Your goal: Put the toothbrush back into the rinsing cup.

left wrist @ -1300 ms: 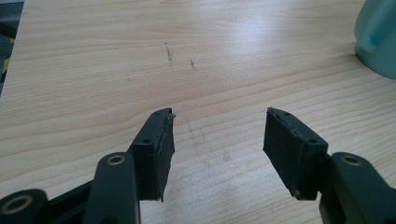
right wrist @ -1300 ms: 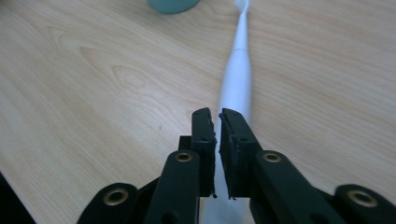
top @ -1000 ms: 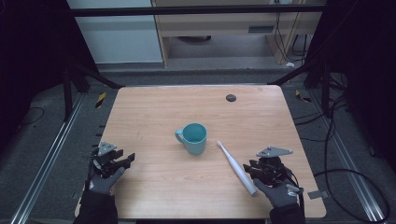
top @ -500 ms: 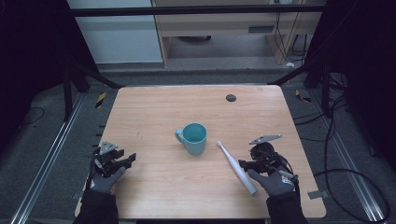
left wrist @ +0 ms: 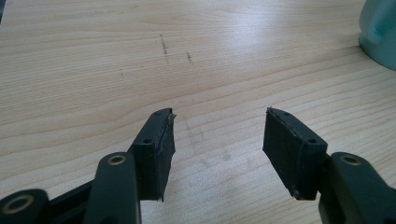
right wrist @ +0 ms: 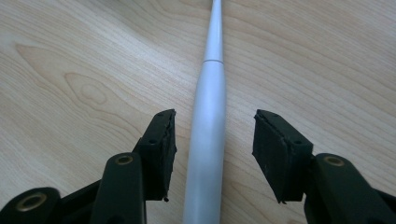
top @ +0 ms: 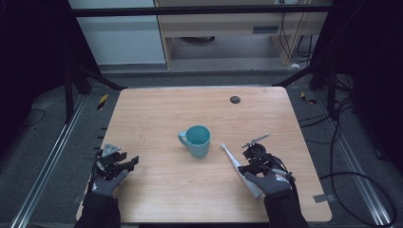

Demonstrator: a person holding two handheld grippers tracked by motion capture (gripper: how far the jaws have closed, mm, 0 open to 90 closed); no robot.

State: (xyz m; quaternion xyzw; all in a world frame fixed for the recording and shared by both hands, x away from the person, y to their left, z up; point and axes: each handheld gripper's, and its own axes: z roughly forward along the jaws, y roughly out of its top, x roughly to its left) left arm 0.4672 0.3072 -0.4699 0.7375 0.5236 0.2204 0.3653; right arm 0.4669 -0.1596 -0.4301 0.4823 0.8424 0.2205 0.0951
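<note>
A white electric toothbrush point(top: 234, 163) point(right wrist: 208, 116) lies flat on the wooden table point(top: 190, 109), right of centre, its head toward a teal mug point(top: 197, 140) point(left wrist: 380, 32). My right gripper point(top: 243, 165) point(right wrist: 215, 140) lies low over the handle with one jaw on each side. Its jaws have just been closing, but gaps still show between the pads and the handle. My left gripper point(top: 127, 159) point(left wrist: 217, 140) rests near the table's left front, open, with bare wood between its jaws.
A small dark round disc point(top: 235, 99) sits near the table's far edge. Black frame bars point(top: 95, 78) and cables point(top: 342, 118) surround the table on the floor.
My right gripper has moved left and a little forward, from beside the toothbrush to astride its handle. The left gripper, the mug and the toothbrush have kept still.
</note>
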